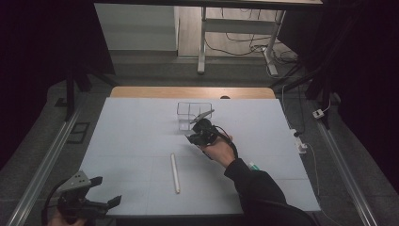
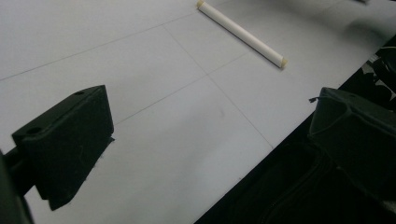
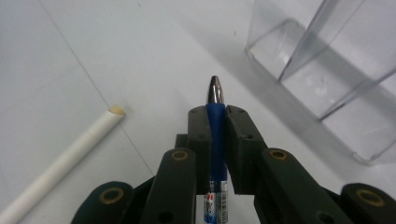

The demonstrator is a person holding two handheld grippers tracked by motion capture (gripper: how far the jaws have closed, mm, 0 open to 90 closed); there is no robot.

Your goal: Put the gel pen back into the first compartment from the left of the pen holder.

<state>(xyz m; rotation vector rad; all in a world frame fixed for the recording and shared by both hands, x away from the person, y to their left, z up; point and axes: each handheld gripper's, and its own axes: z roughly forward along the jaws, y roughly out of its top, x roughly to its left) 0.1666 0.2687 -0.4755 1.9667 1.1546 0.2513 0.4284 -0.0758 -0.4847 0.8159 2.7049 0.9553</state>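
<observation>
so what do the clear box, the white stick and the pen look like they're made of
Clear box: looks like hard clear plastic, maybe acrylic; glossy see-through walls and a divider with bright edges.
White stick: matte white tube with tan ends, possibly rolled paper or plastic; can't tell which.
Pen: blue barrel that looks like plastic or rubber, shiny metal-looking tip, printed label lower down, clamped in the right claw.

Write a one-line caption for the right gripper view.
Right gripper clamps a blue pen, tip forward, near a clear plastic organizer; a white stick lies on the table.
</observation>
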